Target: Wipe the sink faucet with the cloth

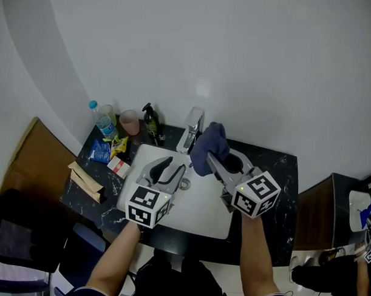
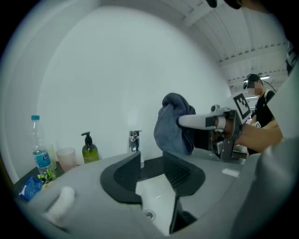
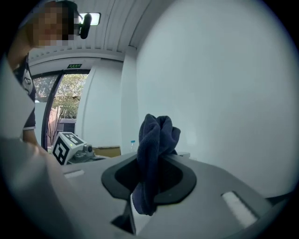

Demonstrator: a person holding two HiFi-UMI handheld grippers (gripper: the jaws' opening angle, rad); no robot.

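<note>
One cloth: dark blue and bunched, it is gripped by the right tongs and held up over the far part of the sink, just right of the faucet. In the left gripper view a gap is seen between cloth and faucet. Its folds stand above the tongs and one end hangs below them.
Right tongs: closed on the cloth, with the fabric pinched between both pads. They are held over the right part of the sink and pointed toward the far left.
Faucet: chrome and upright, it is set at the far edge of the sink.
Left tongs: spread open, with nothing between them. The white basin and the drain are seen through the gap. They are held over the left part of the sink and pointed toward the faucet.
Sink: white and rectangular, it is set into the tabletop.
Tabletop: dark and marbled, it is backed by a white wall.
Far left of the sink: a green soap bottle with a black pump is nearest the faucet. A pink cup and a water bottle with a blue cap stand further left.
Left edge of the tabletop: a blue packet and a small red-and-white box are laid here.
</note>
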